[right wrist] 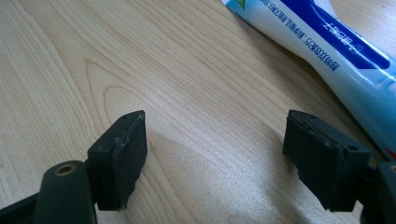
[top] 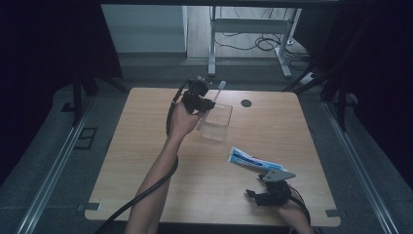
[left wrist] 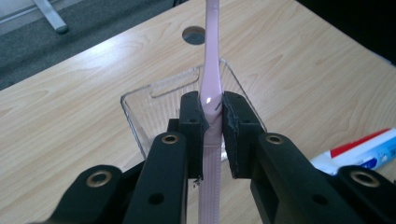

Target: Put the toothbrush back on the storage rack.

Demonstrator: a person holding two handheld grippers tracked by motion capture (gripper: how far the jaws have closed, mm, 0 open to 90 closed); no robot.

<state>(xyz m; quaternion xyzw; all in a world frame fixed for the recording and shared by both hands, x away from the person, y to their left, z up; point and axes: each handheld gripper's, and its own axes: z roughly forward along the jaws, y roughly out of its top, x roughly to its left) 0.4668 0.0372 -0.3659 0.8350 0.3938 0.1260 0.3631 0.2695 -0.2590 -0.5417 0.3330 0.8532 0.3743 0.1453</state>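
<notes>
The left gripper (left wrist: 212,128) squeezes a pink toothbrush (left wrist: 210,93) over the clear box (left wrist: 140,112). The right gripper (right wrist: 217,158) (jaws wide apart, holding nothing) rests on the counter (right wrist: 187,70) beside the toothpaste (right wrist: 327,51).

A lab or test room (dark curtains all round): bare wooden table (top: 146,161), floor cables (top: 253,45).

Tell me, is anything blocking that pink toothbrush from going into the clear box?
Nothing visible. The left claw holds the toothbrush right above the clear box, whose top is open; the toothpaste tube lies off to the side.
</notes>
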